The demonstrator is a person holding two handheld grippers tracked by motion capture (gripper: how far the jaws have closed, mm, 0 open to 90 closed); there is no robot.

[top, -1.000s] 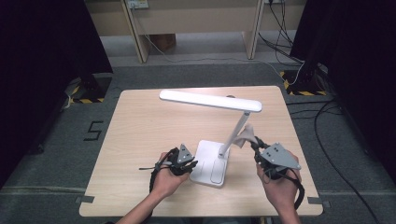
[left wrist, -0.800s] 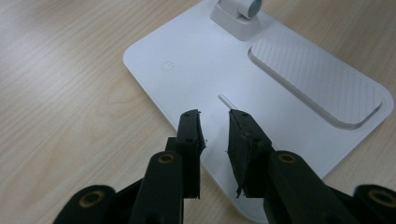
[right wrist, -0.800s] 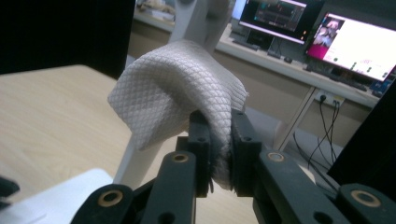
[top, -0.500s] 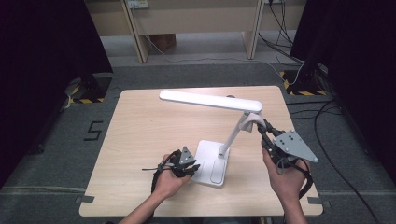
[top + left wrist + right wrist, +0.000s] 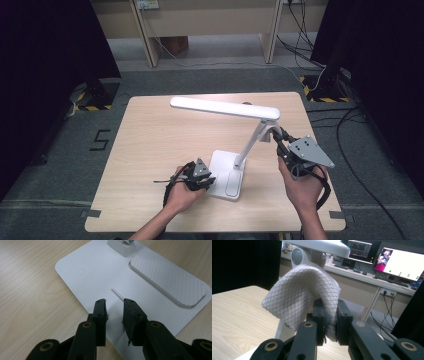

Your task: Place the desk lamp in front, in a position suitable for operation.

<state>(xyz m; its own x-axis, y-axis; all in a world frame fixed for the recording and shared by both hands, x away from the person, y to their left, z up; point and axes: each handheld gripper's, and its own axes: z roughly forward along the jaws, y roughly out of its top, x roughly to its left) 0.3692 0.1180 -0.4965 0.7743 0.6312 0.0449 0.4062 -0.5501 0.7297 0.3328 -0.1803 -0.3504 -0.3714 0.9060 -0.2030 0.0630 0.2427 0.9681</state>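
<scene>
the light wooden table (image 5: 150,150) carries a white plastic desk lamp (image 5: 235,150) near its front edge. the right gripper (image 5: 328,315) clamps a pale quilted cloth (image 5: 299,295) against the lamp's upper joint. the left gripper (image 5: 115,312), jaws slightly apart with nothing between them, rests on the lamp's flat base (image 5: 100,277).

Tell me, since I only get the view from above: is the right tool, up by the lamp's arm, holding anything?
Observer: Yes. The right tool pinches a white waffle-weave cloth just below the lamp's hinge.
Operator: And the left tool, down at the base?
Observer: The left tool holds nothing. Its jaws have just been opening and stand a little apart over the near edge of the lamp base.
</scene>
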